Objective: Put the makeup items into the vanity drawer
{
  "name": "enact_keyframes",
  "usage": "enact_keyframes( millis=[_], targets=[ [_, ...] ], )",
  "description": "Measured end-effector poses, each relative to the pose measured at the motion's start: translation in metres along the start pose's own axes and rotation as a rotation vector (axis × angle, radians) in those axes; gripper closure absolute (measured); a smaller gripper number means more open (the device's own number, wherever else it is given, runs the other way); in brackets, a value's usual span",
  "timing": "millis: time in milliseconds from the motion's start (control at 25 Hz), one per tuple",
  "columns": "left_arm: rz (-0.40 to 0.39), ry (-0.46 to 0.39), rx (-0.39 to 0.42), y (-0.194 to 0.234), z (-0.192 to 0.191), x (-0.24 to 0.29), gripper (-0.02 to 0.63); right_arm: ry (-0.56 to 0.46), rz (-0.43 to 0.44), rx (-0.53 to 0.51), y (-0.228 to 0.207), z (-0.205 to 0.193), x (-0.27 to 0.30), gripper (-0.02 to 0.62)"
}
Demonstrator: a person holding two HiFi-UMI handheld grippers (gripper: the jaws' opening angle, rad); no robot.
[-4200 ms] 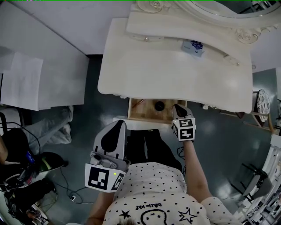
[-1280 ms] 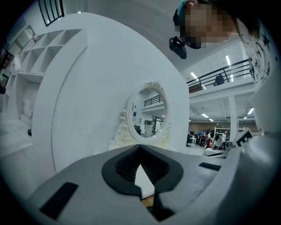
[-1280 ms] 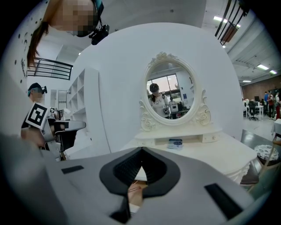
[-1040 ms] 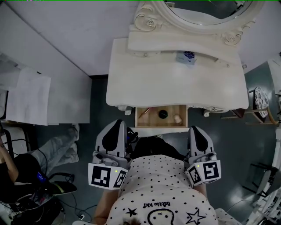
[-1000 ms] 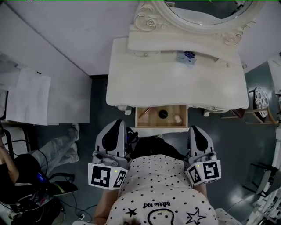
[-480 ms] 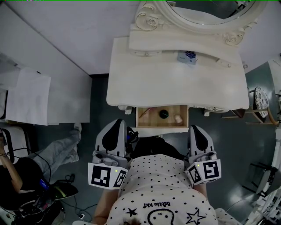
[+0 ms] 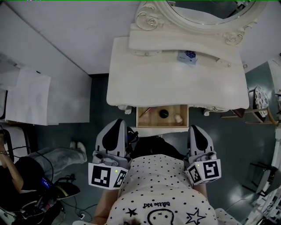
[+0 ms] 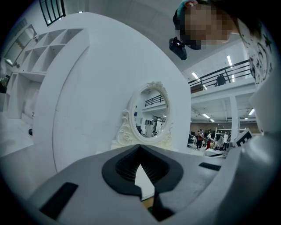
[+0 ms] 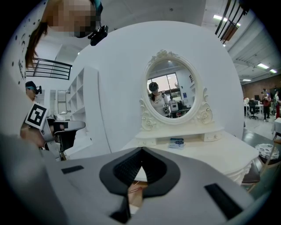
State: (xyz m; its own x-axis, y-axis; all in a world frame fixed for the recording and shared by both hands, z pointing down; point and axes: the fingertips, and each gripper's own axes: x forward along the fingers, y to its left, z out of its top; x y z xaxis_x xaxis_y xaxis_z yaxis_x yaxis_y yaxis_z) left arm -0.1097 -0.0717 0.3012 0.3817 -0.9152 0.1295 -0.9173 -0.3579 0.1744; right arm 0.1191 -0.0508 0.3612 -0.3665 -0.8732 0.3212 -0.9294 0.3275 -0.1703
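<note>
The white vanity point(image 7: 175, 79) has its wooden drawer point(image 7: 152, 119) pulled open. In it lie a thin pencil-like stick point(image 7: 145, 111), a black round jar point(image 7: 163, 113) and a small pink item point(image 7: 178, 118). My left gripper point(image 7: 117, 123) and right gripper point(image 7: 196, 128) hang close to my body, just short of the drawer front, one at each side. Both are shut with nothing between the jaws. The left gripper view has the closed left gripper point(image 8: 141, 193) pointing at the oval mirror point(image 8: 151, 112). The right gripper point(image 9: 127, 193) points at the vanity too.
A small blue-and-white box point(image 7: 187, 57) sits on the vanity top below the mirror point(image 7: 206, 11). White panels point(image 7: 26, 94) lie on the floor at left, beside another person's legs point(image 7: 57, 156) and cables. A round stool point(image 7: 262, 103) stands at right.
My right gripper has drawn back from the drawer to beside my body, and the pink item now shows in the drawer. In the last second only the bystander's legs shifted.
</note>
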Motion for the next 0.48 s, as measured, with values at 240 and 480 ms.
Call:
enact_keyframes(
  millis=[240, 480],
  targets=[
    [0.004, -0.003, 0.001, 0.0008, 0.0005, -0.0018, 0.604, -0.003, 0.003, 0.002, 0.0012, 0.0005, -0.0003, 0.588],
    [0.006, -0.005, 0.001, 0.0009, 0.0015, -0.0039, 0.604, 0.0, 0.01, -0.002, 0.0039, 0.0002, -0.0008, 0.588]
  ],
)
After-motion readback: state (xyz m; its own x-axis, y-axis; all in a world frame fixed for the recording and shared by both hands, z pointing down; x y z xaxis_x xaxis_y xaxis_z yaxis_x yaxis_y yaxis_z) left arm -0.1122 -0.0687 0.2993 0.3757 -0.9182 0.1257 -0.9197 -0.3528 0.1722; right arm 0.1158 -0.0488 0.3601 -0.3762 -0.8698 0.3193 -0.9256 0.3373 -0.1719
